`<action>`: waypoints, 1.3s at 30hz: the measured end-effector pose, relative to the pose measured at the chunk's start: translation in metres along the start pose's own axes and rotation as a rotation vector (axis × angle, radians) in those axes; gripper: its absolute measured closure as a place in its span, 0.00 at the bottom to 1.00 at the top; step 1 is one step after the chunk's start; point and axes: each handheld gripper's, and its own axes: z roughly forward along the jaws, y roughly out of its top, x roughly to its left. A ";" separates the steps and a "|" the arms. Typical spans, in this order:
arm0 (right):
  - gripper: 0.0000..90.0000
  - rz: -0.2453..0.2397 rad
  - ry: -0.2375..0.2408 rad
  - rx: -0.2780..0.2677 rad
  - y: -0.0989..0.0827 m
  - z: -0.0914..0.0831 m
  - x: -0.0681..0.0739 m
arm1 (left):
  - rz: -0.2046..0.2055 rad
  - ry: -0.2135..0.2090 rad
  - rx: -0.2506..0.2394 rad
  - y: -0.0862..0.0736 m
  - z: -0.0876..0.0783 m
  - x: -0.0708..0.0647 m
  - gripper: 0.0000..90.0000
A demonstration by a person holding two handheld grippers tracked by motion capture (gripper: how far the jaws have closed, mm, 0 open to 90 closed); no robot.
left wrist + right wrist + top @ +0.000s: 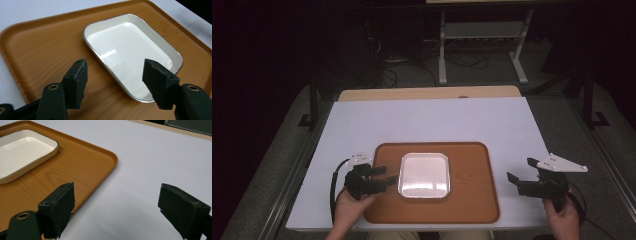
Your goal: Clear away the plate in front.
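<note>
A wood-grain brown tray lies on the white table near its front edge. An empty white rectangular dish with a thin metal rim rests on the tray's left half. My left gripper hovers over the tray's left part, open, its tips close to the dish's left rim. In the left gripper view its jaws stand wide apart over the dish and the tray. My right gripper is open above bare table, right of the tray. The dish lies farther off in that view.
The white table top stretches back to a wooden strip at its far edge. Beyond it stand a metal frame and cables on a dark floor. Black rails flank the table on both sides.
</note>
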 end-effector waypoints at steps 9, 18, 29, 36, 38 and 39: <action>0.15 -0.002 -0.003 0.004 -0.001 0.000 -0.002 | 0.028 0.002 -0.030 -0.005 -0.011 0.008 0.33; 0.15 -0.010 -0.003 0.008 -0.002 0.000 0.000 | 0.062 0.041 -0.041 -0.008 -0.023 0.018 0.32; 0.15 -0.017 -0.005 0.008 -0.003 0.000 0.000 | 0.054 0.083 -0.059 -0.015 -0.037 0.034 0.32; 0.15 -0.019 -0.006 0.008 -0.004 -0.001 0.000 | 0.050 0.087 -0.053 -0.020 -0.042 0.040 0.33; 0.15 -0.020 -0.006 0.009 -0.004 -0.001 0.000 | 0.044 0.092 -0.052 -0.022 -0.044 0.042 0.33; 0.15 -0.021 -0.006 0.012 -0.005 -0.001 0.000 | 0.043 0.094 -0.054 -0.023 -0.044 0.043 0.33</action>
